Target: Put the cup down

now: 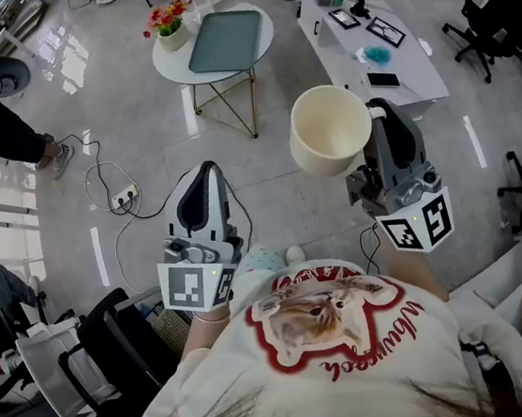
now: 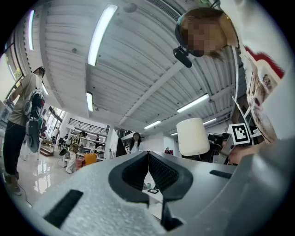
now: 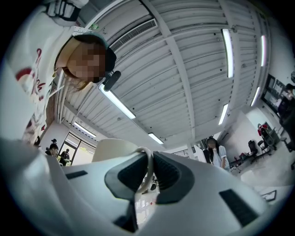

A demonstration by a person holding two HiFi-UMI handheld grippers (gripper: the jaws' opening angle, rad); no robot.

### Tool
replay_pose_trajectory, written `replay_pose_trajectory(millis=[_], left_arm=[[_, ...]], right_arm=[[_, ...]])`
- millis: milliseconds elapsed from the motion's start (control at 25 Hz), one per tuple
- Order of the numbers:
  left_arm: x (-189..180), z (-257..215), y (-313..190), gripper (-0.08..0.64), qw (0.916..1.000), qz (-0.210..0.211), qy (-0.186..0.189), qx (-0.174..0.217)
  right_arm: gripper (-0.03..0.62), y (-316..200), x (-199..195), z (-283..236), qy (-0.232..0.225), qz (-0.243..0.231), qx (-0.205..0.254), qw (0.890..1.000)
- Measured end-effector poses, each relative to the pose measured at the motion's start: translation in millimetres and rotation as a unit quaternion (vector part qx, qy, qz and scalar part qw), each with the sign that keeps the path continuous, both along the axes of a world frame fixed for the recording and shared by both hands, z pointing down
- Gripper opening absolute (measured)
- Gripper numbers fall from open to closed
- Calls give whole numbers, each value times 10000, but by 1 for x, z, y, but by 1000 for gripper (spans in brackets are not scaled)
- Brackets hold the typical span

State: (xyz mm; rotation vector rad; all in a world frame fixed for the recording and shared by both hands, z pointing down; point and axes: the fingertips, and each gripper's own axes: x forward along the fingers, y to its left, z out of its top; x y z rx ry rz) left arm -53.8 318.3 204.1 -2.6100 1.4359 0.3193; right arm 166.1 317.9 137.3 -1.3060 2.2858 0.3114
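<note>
My head camera sits above the person's crown and looks steeply down. The white printed shirt (image 1: 265, 396) is close below, and the glossy pale tiled floor (image 1: 135, 105) is farther off.

The camera on the left gripper (image 2: 148, 156) rides just behind its jaws and tilts up at the ribbed grey ceiling (image 2: 138, 69). The camera on the right gripper (image 3: 150, 156) tilts up at that ceiling too.

All three views share the cream round cup (image 1: 330, 130). It sits off to the right in the left gripper view and just beyond the jaws in the right gripper view.
</note>
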Motion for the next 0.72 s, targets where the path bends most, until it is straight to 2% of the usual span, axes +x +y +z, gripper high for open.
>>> replay_pose_trajectory(millis=[280, 480, 720], left_arm=[[-2, 7, -3, 15, 9997, -205, 7, -129], [-2, 6, -14, 15, 9997, -223, 12, -87], [-9, 8, -49, 15, 9999, -155, -16, -61]], right_arm=[[50, -9, 3, 6, -51, -195, -68, 9998], [49, -22, 1, 8, -110, -273, -65, 9995], [50, -52, -10, 7, -144, -267, -52, 9995]])
